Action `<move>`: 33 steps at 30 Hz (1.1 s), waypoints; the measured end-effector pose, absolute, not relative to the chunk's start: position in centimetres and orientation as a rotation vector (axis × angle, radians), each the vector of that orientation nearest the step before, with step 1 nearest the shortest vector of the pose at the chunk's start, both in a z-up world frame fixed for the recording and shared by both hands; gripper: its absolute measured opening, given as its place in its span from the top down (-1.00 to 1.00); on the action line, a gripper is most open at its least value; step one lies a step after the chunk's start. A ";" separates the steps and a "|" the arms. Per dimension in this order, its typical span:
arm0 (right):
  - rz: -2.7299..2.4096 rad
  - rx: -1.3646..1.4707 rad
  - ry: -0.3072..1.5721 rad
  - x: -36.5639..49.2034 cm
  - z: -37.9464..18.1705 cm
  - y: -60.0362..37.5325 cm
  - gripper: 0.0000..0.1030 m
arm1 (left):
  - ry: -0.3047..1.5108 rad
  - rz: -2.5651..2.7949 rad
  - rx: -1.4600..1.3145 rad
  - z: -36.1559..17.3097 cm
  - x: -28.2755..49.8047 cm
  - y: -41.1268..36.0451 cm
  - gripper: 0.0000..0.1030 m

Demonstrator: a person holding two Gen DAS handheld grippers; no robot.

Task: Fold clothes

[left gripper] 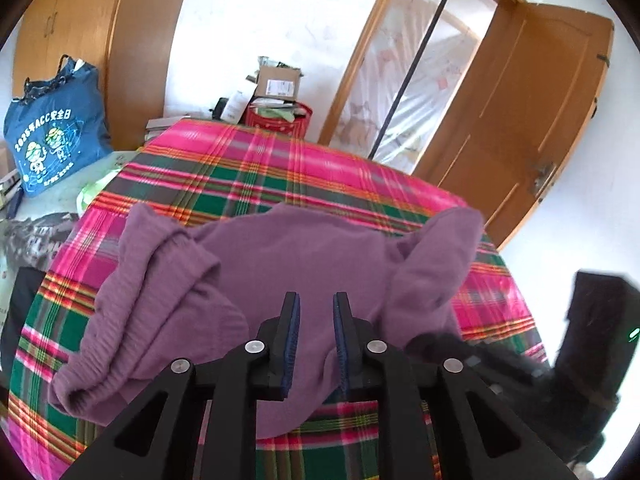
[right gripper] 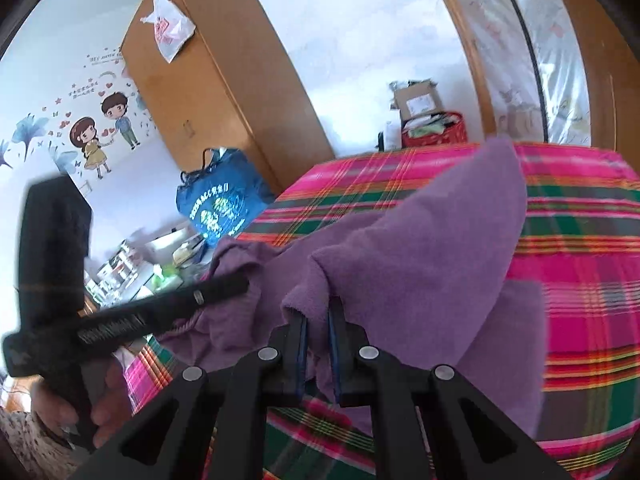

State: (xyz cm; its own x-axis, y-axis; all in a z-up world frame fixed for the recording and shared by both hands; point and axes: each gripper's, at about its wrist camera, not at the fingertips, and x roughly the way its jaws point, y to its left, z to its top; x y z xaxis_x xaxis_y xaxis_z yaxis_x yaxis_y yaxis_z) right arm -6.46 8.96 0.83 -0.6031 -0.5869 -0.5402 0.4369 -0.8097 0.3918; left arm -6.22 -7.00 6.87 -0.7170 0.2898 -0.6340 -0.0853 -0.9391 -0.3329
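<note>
Purple sweater [left gripper: 304, 256] lies bunched on the plaid bedspread [left gripper: 248, 168], spread ahead of and under both sets of fingers. Left gripper [left gripper: 316, 304] fingers are parted with a gap, no cloth pinched between them, sweater just below the tips. Right gripper [right gripper: 318, 312] fingers are pinching a fold of the sweater, lifted cloth draping over and beyond the tips. Blue bag [left gripper: 56, 132] far left of the left fingers.

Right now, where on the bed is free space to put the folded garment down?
The plaid cover is bare beyond the purple garment, up to the red basket, and along its right side. The left edge by the blue bag is crowded.
</note>
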 end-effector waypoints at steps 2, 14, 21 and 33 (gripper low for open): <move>-2.348 0.931 -0.303 -6.6 0.1 8.4 0.81 | -0.421 2.695 -1.060 7.1 -6.4 -6.7 0.61; -2.302 1.027 -0.271 -7.0 -2.6 6.6 0.77 | -0.327 2.610 -1.174 5.7 -9.7 -3.5 0.43; -2.286 1.091 -0.269 -6.5 -2.7 7.1 0.55 | -0.273 2.610 -1.284 3.8 -11.2 -2.7 0.42; -2.603 1.166 -0.391 -5.7 -2.0 17.7 0.30 | -0.312 2.608 -1.333 2.7 -11.8 -3.5 0.42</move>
State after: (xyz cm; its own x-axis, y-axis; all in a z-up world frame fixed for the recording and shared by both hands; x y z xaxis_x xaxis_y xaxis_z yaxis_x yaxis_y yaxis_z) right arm -5.66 17.68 -1.99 -0.6429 -0.3431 -0.6848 0.1269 -0.9294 0.3465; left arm -11.79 -3.47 2.65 -0.5751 0.2675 -0.7731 -0.0778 -0.9586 -0.2738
